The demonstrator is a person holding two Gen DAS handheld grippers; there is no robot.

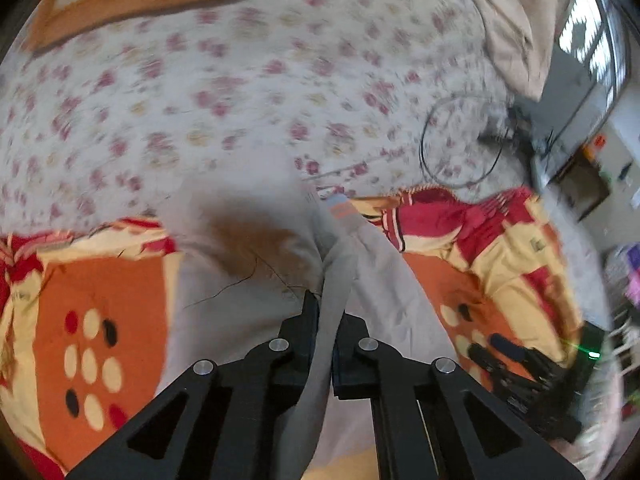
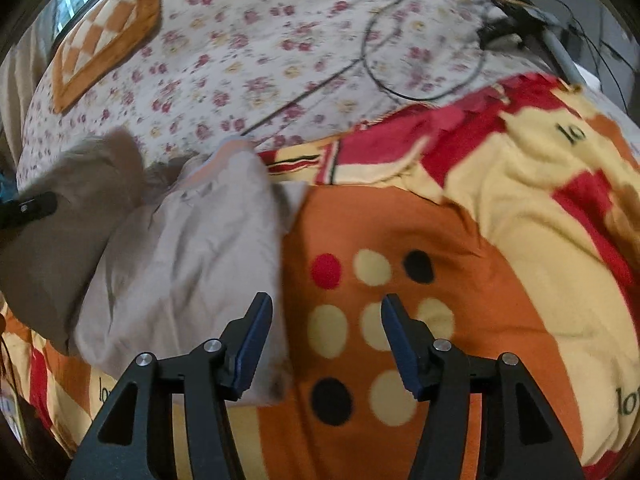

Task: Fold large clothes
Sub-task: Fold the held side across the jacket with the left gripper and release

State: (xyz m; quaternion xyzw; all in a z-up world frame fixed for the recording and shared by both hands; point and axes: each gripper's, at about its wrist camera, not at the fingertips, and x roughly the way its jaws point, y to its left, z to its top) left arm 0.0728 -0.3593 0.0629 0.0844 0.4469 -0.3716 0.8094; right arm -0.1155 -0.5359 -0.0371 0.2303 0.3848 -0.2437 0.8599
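Left gripper [image 1: 326, 332] points steeply down, jaws clamped tight on a fold of cloth [image 1: 280, 264]. Right gripper [image 2: 326, 328] angles down too, jaws apart, nothing between them.

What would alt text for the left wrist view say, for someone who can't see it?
The left gripper is shut on a fold of grey garment, which trails away over an orange, red and cream blanket. Beyond lies a floral bedsheet with a looped black cable; the picture is motion-blurred.

Open orange blanket [image 2: 460, 240] ahead of the right gripper [image 2: 326, 344], hemmed left by bunched grey garment [image 2: 192, 248], with looped black cable [image 2: 424, 40] beyond.
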